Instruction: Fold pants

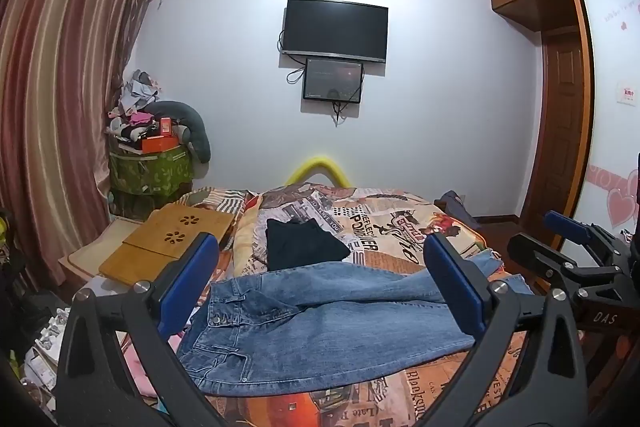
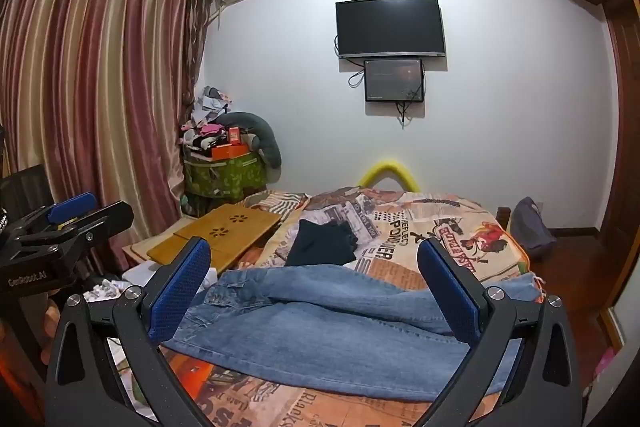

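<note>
Blue jeans [image 1: 320,323] lie flat across the bed, waistband at the left, legs running right; they also show in the right wrist view [image 2: 340,323]. My left gripper [image 1: 320,287] is open and empty, held above the jeans with a blue pad on each side. My right gripper [image 2: 316,287] is open and empty too, above the jeans' legs. The right gripper shows at the right edge of the left wrist view [image 1: 576,251]. The left gripper shows at the left edge of the right wrist view [image 2: 68,223].
A folded black garment [image 1: 302,243] lies on the printed quilt [image 1: 400,227] behind the jeans. A bamboo lap tray [image 1: 168,239] sits at the bed's left. Clutter piles at the left by the curtain [image 1: 48,107]. A wardrobe [image 1: 560,67] stands right.
</note>
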Demonstrator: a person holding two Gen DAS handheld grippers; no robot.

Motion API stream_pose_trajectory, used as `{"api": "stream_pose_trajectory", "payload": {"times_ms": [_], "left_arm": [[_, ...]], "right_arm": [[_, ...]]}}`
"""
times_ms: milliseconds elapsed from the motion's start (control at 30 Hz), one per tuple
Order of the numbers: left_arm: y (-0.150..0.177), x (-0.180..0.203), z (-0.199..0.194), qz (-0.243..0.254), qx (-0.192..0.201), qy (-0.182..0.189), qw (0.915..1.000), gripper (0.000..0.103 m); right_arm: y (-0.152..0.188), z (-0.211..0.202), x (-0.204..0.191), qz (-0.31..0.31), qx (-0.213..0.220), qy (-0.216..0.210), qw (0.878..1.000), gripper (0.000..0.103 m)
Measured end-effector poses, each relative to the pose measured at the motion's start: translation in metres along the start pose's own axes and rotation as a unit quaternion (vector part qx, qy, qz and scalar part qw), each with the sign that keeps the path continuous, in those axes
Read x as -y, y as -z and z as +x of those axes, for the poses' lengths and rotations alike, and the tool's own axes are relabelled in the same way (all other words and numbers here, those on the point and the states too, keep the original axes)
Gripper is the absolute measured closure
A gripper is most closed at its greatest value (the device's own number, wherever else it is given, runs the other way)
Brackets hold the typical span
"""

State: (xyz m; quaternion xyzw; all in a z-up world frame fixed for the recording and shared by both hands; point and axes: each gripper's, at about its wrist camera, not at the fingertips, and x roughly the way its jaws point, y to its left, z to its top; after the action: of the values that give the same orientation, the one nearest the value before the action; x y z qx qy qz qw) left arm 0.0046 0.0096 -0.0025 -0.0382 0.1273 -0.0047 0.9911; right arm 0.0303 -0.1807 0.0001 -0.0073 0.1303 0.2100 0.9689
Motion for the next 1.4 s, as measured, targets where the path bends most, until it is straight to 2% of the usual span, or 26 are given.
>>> {"api": "stream_pose_trajectory", "payload": {"times_ms": [1400], "left_arm": [[0.010, -0.007, 0.007, -0.023, -0.012, 0.009, 0.9996, 0.000]], "right_arm": [[0.003, -0.001, 0.007, 0.000, -0.002, 0.003, 1.000, 0.000]]}}
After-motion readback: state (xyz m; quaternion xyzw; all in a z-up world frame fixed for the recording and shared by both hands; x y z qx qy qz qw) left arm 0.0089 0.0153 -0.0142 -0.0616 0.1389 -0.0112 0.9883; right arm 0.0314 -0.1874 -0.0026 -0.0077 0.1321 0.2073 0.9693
